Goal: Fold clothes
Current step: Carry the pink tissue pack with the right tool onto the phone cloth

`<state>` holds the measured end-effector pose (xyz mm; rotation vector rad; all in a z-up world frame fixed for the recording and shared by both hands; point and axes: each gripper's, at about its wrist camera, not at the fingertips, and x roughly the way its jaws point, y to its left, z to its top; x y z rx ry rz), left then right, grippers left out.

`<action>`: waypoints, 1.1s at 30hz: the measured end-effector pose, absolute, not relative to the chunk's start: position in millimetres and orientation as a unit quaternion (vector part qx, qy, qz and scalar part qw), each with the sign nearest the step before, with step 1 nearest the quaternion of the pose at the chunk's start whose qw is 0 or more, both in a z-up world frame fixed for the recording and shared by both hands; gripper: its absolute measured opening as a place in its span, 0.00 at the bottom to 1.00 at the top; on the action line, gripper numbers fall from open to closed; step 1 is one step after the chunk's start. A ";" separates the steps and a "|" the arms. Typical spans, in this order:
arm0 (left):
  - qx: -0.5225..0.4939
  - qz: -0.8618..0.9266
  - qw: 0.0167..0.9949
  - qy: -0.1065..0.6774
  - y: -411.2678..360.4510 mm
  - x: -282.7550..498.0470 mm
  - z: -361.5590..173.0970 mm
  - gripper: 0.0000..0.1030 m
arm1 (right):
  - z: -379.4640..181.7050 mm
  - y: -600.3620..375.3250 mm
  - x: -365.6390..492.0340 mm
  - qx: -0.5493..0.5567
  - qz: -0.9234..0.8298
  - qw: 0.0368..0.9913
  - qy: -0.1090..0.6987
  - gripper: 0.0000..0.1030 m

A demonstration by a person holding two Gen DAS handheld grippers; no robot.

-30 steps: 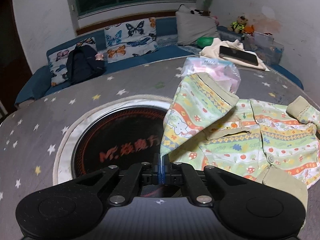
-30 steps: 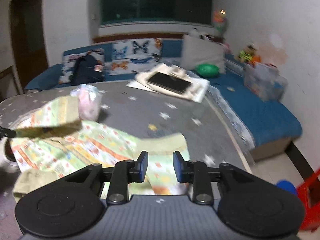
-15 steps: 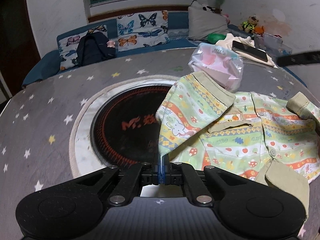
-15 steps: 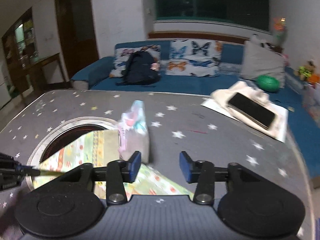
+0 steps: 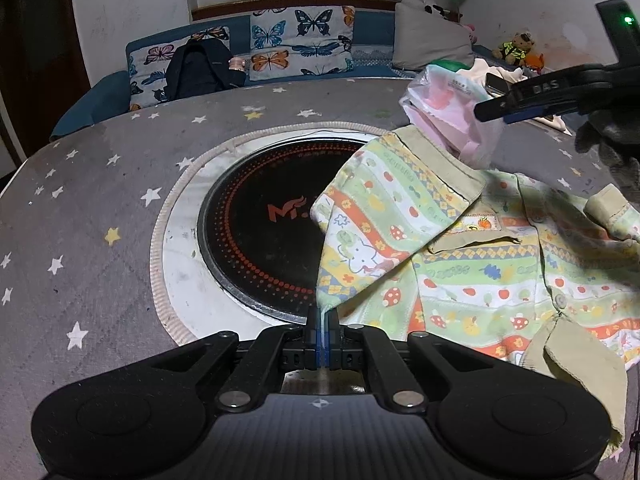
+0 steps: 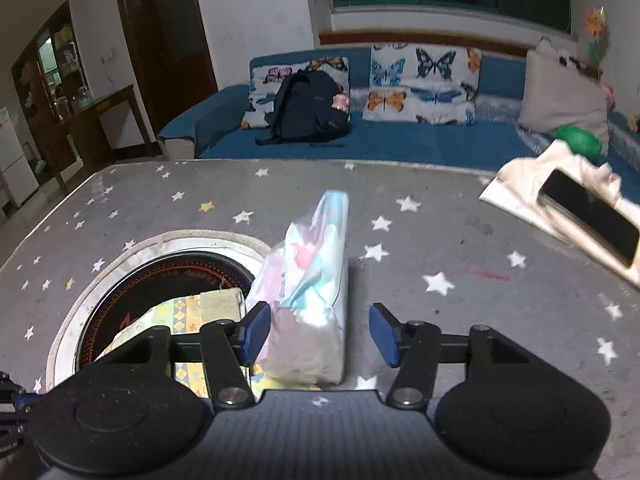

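Note:
A child's shirt (image 5: 460, 264), green and yellow with fruit prints and tan cuffs, lies half spread on the grey star-patterned table (image 5: 100, 184). One flap is lifted and folded over toward the right. My left gripper (image 5: 322, 344) is shut on the edge of that lifted flap, just above the table. My right gripper (image 6: 320, 334) is open and hovers at a pastel plastic bag (image 6: 312, 280), which stands between its blue pads (image 6: 256, 330) without being squeezed. In the left wrist view the right gripper (image 5: 492, 110) reaches in from the right, over the bag (image 5: 448, 120). A corner of the shirt (image 6: 188, 308) shows left of the bag.
A round black induction cooker (image 5: 256, 232) is set into the table, partly under the shirt. A phone (image 6: 588, 216) lies on a cream cloth (image 6: 520, 176) at the far right. Behind the table runs a blue sofa with butterfly cushions and a black backpack (image 6: 308, 106).
My right gripper left the shirt's right side, swung left to the plastic bag and opened wider. My left gripper kept its hold on the flap and shifted a little.

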<state>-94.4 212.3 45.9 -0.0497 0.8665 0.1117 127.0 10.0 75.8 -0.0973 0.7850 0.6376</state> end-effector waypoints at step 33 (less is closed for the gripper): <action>-0.054 0.056 0.889 0.451 226.3 -70.9 32.7 0.02 | 95.6 -27.8 315.5 0.053 0.213 0.917 0.332 0.19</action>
